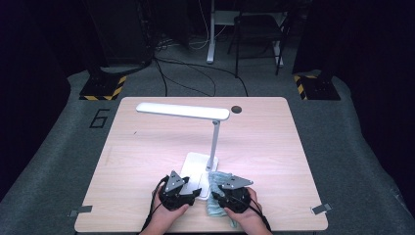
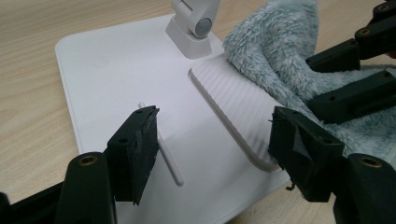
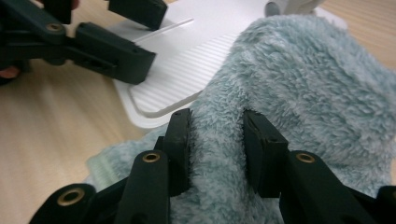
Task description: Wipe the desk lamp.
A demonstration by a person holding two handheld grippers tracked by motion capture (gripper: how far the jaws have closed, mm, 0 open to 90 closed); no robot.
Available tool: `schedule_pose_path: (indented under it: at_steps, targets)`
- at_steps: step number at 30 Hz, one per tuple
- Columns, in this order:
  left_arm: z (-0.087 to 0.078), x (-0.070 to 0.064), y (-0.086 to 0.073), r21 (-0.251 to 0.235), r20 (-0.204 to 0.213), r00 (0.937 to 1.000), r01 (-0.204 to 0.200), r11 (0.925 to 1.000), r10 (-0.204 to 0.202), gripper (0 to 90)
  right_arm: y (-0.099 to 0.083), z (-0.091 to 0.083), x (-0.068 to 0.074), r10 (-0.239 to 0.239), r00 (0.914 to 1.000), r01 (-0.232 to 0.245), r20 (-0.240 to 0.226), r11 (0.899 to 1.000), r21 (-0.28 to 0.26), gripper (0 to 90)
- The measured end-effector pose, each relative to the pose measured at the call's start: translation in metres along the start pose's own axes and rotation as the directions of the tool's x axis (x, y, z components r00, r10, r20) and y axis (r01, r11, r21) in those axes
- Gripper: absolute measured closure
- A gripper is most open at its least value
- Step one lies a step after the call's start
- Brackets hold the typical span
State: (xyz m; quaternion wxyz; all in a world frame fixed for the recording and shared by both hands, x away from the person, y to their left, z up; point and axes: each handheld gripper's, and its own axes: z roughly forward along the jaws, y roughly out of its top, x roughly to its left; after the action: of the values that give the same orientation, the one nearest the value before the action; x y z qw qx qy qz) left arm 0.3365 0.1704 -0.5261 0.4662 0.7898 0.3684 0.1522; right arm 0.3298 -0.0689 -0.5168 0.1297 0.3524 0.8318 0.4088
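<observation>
Fluffy pale-blue cloth [image 3: 299, 93] is bunched on the right edge of the lamp base [image 2: 116, 79], near the front of the tabletop [image 1: 147, 147]. My right claw [image 3: 217, 140] is clamped on a fold of it. My left claw [image 2: 215, 144] stands with its jaws apart over the base, astride a thin white stick [image 2: 169, 161] lying there and the ribbed pad [image 2: 233, 107]; it holds nothing.

Judgement: the step is wiping the base. To do it well I should keep the fold pinched deep, press the cloth flat and drag it across the ribs in one stroke, with the left claw steadying the base away from the lamp post [image 1: 214, 142].

Writing: a "6" on the floor [image 1: 100, 118]; no brand legible on the lamp.
</observation>
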Motion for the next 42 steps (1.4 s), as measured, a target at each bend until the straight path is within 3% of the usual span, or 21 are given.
schedule_pose_path:
  at_steps: [5, 6, 11, 12, 14, 15, 20, 22, 24, 27, 31, 35, 37, 42]
  targets:
    - [0.0, 0.0, 0.0, 0.0, 0.0, 1.0, -0.001, 1.0, 0.001, 32.8, 0.004, 0.006, -0.011, -0.041, 0.9977, 0.041, 0.053, 0.999, -0.004, 64.5]
    - [0.0, 0.0, 0.0, 0.0, 0.0, 1.0, -0.002, 1.0, 0.002, 32.8, 0.006, 0.007, -0.013, -0.022, 0.9974, 0.022, 0.069, 1.0, -0.004, 64.2]
    - [0.0, 0.0, 0.0, 0.0, 0.0, 1.0, -0.001, 1.0, 0.001, 32.9, 0.011, 0.013, -0.026, -0.017, 0.9928, 0.02, 0.119, 1.0, -0.02, 59.0]
    - [0.0, 0.0, 0.0, -0.001, 0.001, 1.0, 0.003, 1.0, -0.003, 32.9, 0.012, 0.013, -0.028, 0.014, 0.9925, -0.01, 0.122, 1.0, -0.028, 55.8]
    - [0.0, 0.0, 0.0, -0.001, -0.001, 1.0, 0.002, 1.0, -0.002, 32.9, 0.013, 0.011, -0.031, 0.03, 0.993, -0.026, 0.114, 0.999, -0.039, 47.4]
    - [0.0, 0.0, 0.0, 0.0, 0.0, 1.0, -0.001, 1.0, 0.001, 32.8, 0.013, 0.01, -0.029, 0.055, 0.9916, -0.05, 0.117, 0.997, -0.052, 43.6]
    - [0.0, 0.0, 0.0, -0.001, -0.001, 1.0, 0.002, 1.0, -0.002, 32.8, 0.014, -0.002, -0.021, 0.036, 0.9857, -0.021, 0.165, 0.996, -0.087, 34.3]
    - [0.0, 0.0, 0.0, -0.001, -0.001, 1.0, 0.002, 1.0, -0.002, 32.8, 0.012, -0.008, -0.02, 0.036, 0.9777, -0.015, 0.207, 0.995, -0.103, 32.2]
    - [0.0, 0.0, 0.0, -0.001, -0.001, 1.0, 0.002, 1.0, -0.002, 32.8, 0.009, -0.009, -0.022, 0.058, 0.9761, -0.039, 0.209, 0.995, -0.094, 30.3]
    - [0.0, 0.0, 0.0, 0.0, 0.0, 1.0, 0.002, 1.0, -0.002, 32.8, 0.006, -0.005, -0.027, 0.055, 0.9749, -0.043, 0.216, 0.997, -0.061, 28.4]
    - [-0.001, 0.0, 0.0, 0.012, 0.009, 1.0, 0.002, 0.9999, -0.002, 32.8, 0.001, 0.003, -0.033, 0.099, 0.9812, -0.096, 0.166, 0.995, -0.027, 24.9]
    - [0.0, 0.001, 0.0, 0.002, 0.004, 1.0, 0.001, 1.0, -0.001, 32.7, -0.002, 0.006, -0.035, 0.089, 0.9858, -0.088, 0.142, 0.996, -0.008, 23.7]
    - [0.0, 0.001, 0.0, 0.001, 0.004, 1.0, 0.002, 1.0, -0.002, 32.7, -0.002, 0.008, -0.034, 0.1, 0.9836, -0.099, 0.15, 0.995, -0.015, 23.8]
    - [0.0, 0.001, 0.001, 0.007, 0.007, 1.0, 0.0, 1.0, 0.0, 32.5, -0.002, 0.011, -0.029, 0.069, 0.9895, -0.066, 0.127, 0.997, -0.028, 38.8]
